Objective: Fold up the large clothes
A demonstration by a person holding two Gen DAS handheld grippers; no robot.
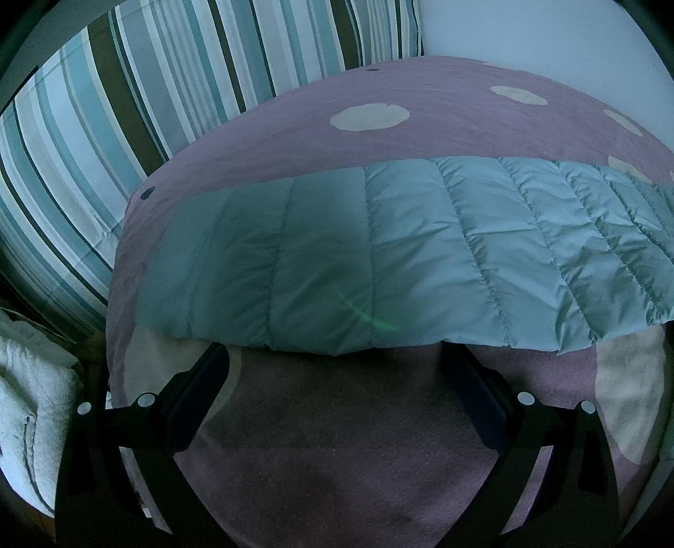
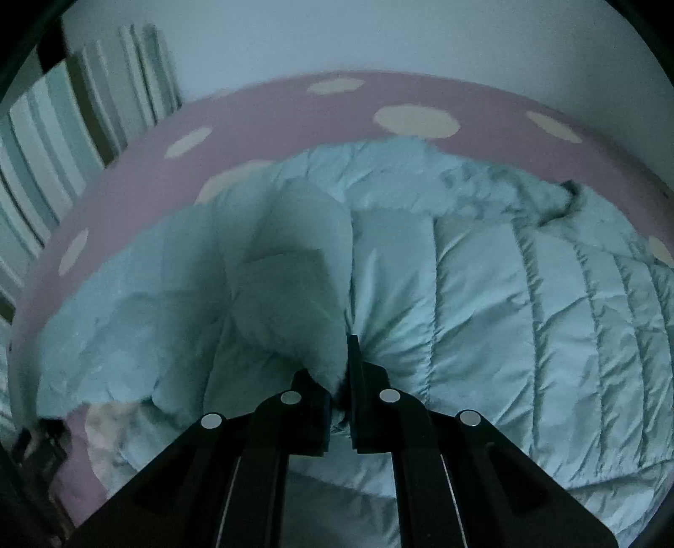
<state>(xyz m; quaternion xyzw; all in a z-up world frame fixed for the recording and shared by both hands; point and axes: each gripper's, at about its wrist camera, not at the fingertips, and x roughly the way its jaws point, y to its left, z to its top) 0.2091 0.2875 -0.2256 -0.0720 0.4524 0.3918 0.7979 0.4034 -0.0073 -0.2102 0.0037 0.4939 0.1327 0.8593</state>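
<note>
Scene: dim bedroom, a pale blue quilted jacket (image 1: 404, 248) spread across a pink dotted blanket (image 1: 320, 455) for folding.
Far left: striped bedding (image 1: 105, 126) heaped beyond the blanket's edge and a white towel (image 1: 29, 404) low at the side, both apart from the work.
Left gripper (image 1: 332, 379): jaws spread wide, nothing between them, poised over bare blanket just short of the jacket's near hem, which covers both fingertips from view; probably placed to take that edge or pin it while the other hand folds.
Jacket, left view: flat and smooth, quilt seams running away from the hem, laid out so a fold can land square.
Right gripper (image 2: 343, 375): jaws pressed together, pinching a bunched fold of the jacket; puckers radiate from the pinch, a sign the cloth is under pull.
Held part: a puffy flap, perhaps a sleeve, rising left of the pinch, likely being carried over the body; blur hides its edge.
Far right: remaining panels lying crumpled, collar end near the wall (image 2: 337, 38).
</note>
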